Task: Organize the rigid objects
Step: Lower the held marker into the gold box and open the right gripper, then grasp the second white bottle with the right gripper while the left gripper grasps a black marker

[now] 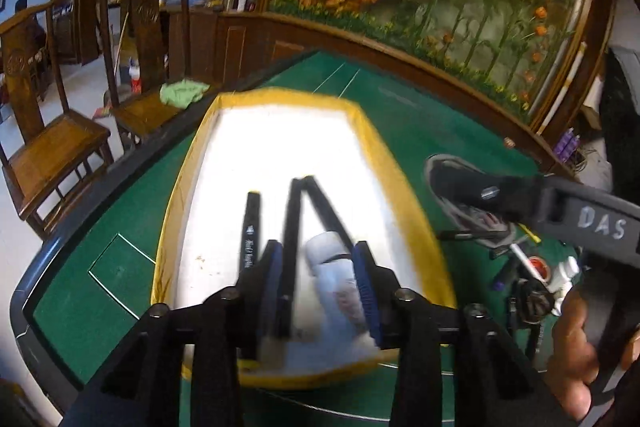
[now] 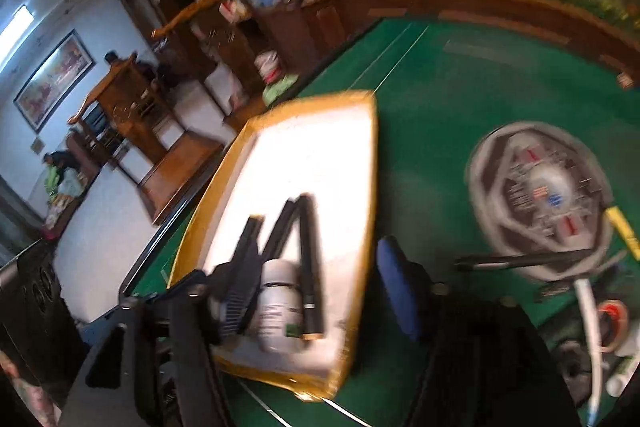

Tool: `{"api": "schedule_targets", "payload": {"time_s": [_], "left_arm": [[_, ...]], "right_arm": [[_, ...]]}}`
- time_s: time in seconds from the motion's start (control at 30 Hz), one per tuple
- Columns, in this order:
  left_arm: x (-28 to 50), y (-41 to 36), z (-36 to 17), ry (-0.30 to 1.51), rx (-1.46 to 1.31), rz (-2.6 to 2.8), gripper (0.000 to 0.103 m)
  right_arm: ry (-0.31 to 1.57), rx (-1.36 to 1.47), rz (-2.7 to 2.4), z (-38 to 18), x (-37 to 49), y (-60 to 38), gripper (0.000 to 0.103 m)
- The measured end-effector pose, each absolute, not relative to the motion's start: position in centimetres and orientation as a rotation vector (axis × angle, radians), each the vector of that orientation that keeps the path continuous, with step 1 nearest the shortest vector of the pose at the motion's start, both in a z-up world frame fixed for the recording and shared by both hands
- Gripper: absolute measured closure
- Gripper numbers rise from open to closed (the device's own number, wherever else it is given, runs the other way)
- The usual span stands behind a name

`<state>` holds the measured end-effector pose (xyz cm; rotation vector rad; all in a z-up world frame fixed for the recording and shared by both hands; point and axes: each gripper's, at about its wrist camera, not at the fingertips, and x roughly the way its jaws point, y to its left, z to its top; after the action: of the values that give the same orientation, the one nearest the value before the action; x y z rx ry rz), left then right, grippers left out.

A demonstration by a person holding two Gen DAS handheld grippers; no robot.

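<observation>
A white tray with a yellow rim [image 1: 394,187] [image 2: 362,211] lies on the green table. In it lie three black markers [image 1: 250,227] [image 2: 310,259] and a white bottle [image 1: 334,267] [image 2: 280,303]. My left gripper [image 1: 320,285] hovers over the tray's near end, open. One marker and the bottle show between its blue pads [image 1: 366,287], resting in the tray. My right gripper [image 2: 318,295] stands wide open over the tray's near right corner, gripping nothing. In the left wrist view its black finger [image 1: 492,193] reaches across a round grey-rimmed case [image 1: 444,167] [image 2: 540,195].
Right of the tray lies a heap: a black pen [image 2: 520,261], a red tape roll [image 1: 538,265] [image 2: 612,319], a white tube [image 2: 590,327], a yellow pencil [image 2: 622,227]. Wooden chairs [image 1: 60,147] and a green cloth [image 1: 182,93] stand past the table's left edge. A wooden panel backs the table.
</observation>
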<state>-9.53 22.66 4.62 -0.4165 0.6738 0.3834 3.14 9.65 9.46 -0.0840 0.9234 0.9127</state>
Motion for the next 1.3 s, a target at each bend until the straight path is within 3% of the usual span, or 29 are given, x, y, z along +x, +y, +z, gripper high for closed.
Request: {"api": "schedule_targets", "payload": {"time_s": [0.1, 0.13, 0.17, 0.23, 0.33, 0.37, 0.43, 0.7, 0.87, 1.1, 1.23, 1.3], "left_arm": [[-10.1, 20.3, 5.8, 0.638, -0.379, 0.349, 0.053], [-10.1, 19.5, 6.1, 0.634, -0.362, 0.336, 0.052], [-10.1, 18.5, 6.4, 0.629, -0.343, 0.319, 0.052], [-9.9, 16.3, 7.0, 0.628, -0.311, 0.279, 0.046], [-9.5, 12.9, 7.5, 0.625, -0.279, 0.2, 0.041], [-9.2, 11.8, 7.4, 0.635, -0.266, 0.169, 0.041], [-8.8, 10.0, 7.0, 0.66, -0.248, 0.122, 0.041], [-5.8, 3.5, 3.9, 0.857, -0.208, -0.004, 0.042], [-5.1, 2.4, 2.9, 0.906, -0.168, 0.005, 0.062], [-3.9, 2.6, 1.4, 0.957, -0.174, 0.014, 0.062], [-2.7, 1.9, 0.7, 0.978, -0.129, 0.04, 0.062], [-2.2, 1.9, 0.3, 0.991, -0.119, 0.046, 0.062]], "right_arm": [[0.894, 0.011, 0.826, 10.1, 3.5, 4.2, 0.037], [0.916, 0.048, 0.793, 9.8, 4.2, 2.1, 0.046], [0.942, 0.073, 0.763, 9.4, 4.7, 0.4, 0.068], [0.98, 0.106, 0.669, 8.7, 5.5, -3.7, 0.086], [0.934, 0.122, 0.571, 8.8, 6.0, -10.0, 0.081], [0.926, 0.151, 0.57, 8.7, 6.1, -12.3, 0.065], [0.927, 0.208, 0.555, 8.2, 6.8, -15.9, 0.049], [1.086, 0.357, 0.46, 4.4, 9.6, -24.1, 0.054], [1.156, 0.361, 0.427, 2.8, 10.5, -23.0, 0.055], [1.18, 0.337, 0.391, 1.6, 11.9, -21.8, 0.055], [1.187, 0.299, 0.406, 1.3, 12.4, -20.6, 0.068], [1.162, 0.273, 0.428, 1.3, 12.2, -20.0, 0.068]]}}
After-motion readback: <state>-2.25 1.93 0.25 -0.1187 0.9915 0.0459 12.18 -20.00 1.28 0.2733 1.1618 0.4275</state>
